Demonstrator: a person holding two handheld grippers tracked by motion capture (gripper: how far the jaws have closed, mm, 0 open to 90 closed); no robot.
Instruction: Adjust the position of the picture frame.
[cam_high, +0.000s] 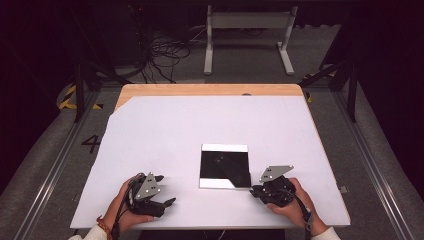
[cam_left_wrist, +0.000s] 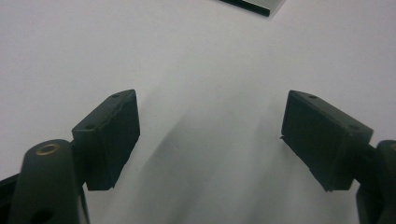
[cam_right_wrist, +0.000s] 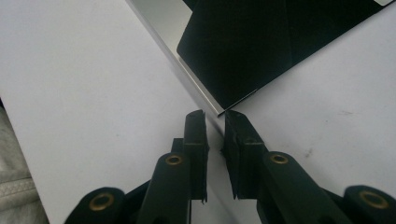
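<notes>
A square black sheet (cam_high: 223, 167) with pale strips along its far and near edges lies flat near the middle of the white tabletop (cam_high: 200, 125). Its near right corner looks folded on a diagonal. My right gripper (cam_high: 253, 190) rests at that corner. In the right gripper view (cam_right_wrist: 215, 116) the jaws stand only a narrow gap apart, with the tip of the black sheet (cam_right_wrist: 252, 51) right at their ends and nothing clamped. My left gripper (cam_high: 167, 190) lies to the left of the sheet, held in a hand. Its jaws (cam_left_wrist: 210, 135) are wide open over bare white surface, the sheet's edge (cam_left_wrist: 254, 5) far ahead.
The white cover sits on a wooden table whose far edge (cam_high: 210, 90) shows. Beyond it stand a white metal frame (cam_high: 247, 22) and loose cables (cam_high: 165, 52) on the grey floor. Dark stands flank the table on both sides.
</notes>
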